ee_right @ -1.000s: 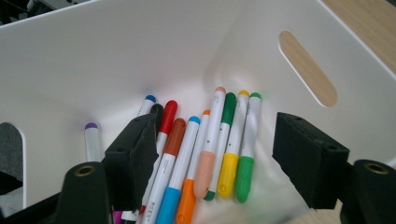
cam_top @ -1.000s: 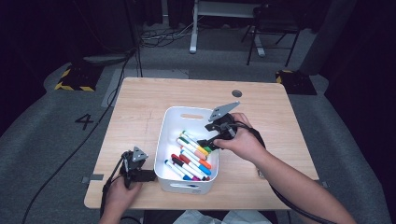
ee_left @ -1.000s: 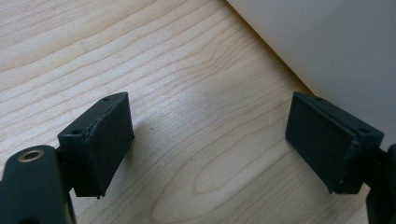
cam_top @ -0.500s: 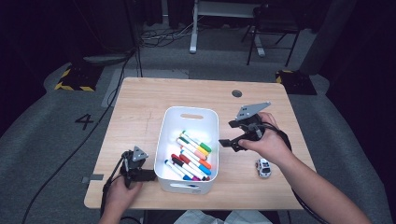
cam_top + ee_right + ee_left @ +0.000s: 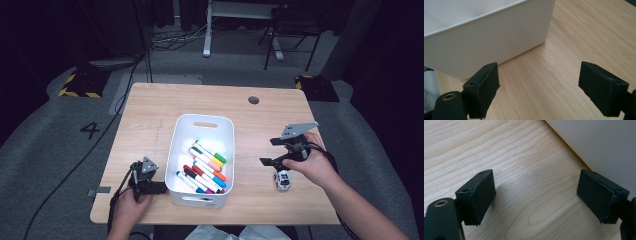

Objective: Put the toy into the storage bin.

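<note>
on grey floor [image 5: 60, 150], wooden table [image 5: 150, 110] bears white bin [image 5: 227, 131].

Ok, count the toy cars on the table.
1. A small white toy car sits on the table, right of the white bin, just below the right gripper. Others may be hidden behind the hand.

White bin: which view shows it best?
High view: the whole white bin with the markers inside, mid-table. The left gripper view catches just a blank stretch of its wall; the right gripper view shows one outer wall and a bottom corner.
</note>
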`<state>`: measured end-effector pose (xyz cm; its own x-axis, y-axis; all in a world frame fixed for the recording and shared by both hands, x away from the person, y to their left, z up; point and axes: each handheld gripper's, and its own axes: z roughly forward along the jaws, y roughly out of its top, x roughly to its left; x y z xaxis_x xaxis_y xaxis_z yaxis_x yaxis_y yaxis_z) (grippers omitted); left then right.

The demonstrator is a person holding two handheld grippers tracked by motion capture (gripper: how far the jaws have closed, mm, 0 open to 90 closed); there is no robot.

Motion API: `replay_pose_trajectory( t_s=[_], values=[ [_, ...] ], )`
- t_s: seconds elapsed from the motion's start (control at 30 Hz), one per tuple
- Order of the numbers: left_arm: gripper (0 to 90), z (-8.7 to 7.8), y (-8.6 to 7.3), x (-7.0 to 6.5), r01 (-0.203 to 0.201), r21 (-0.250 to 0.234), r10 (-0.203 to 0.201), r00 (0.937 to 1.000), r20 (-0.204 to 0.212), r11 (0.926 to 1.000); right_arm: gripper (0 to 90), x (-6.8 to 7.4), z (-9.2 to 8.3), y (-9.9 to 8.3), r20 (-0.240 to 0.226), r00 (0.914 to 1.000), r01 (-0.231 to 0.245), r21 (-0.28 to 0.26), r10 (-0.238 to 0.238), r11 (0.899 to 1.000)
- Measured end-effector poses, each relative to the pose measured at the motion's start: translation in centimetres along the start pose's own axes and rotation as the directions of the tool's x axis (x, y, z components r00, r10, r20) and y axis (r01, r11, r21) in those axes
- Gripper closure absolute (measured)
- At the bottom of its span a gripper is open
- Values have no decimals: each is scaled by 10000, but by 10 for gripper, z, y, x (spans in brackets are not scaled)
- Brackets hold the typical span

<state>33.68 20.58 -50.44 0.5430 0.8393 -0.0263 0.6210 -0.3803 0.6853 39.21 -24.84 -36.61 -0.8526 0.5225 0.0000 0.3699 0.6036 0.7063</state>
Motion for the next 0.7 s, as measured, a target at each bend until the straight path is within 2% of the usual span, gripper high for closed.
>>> replay_pose_trajectory(
  t_s=[0.03, 0.27, 0.53, 0.6, 0.63, 0.7],
  values=[
    [155, 0, 0, 0, -2, 0, 2, 10000, 1, 10000, 171, 0, 0, 0, 0, 10000, 0, 0, 0, 10000],
    [155, 0, 1, 0, 19, 35, -20, 10000, 39, 10000, 174, -8, -1, -30, 54, 9997, -235, -25, 235, 9997],
    [155, 0, 1, 0, 47, 42, -48, 10000, 32, 10000, 175, -18, 5, -64, -219, 9976, -654, -32, 653, 9979],
    [155, 1, 1, 0, 55, 37, -55, 10000, 41, 10000, 173, -20, 6, -70, -177, 9986, -495, 41, 496, 9988],
    [155, 0, 1, 1, 54, 85, -54, 10000, 69, 9999, 172, -20, 7, -74, -113, 9979, -634, 73, 635, 9980],
    [155, 1, 1, 1, 103, -11, -103, 9999, 3, 9999, 172, -23, 11, -87, -149, 9983, -560, 120, 562, 9984]
  ],
)
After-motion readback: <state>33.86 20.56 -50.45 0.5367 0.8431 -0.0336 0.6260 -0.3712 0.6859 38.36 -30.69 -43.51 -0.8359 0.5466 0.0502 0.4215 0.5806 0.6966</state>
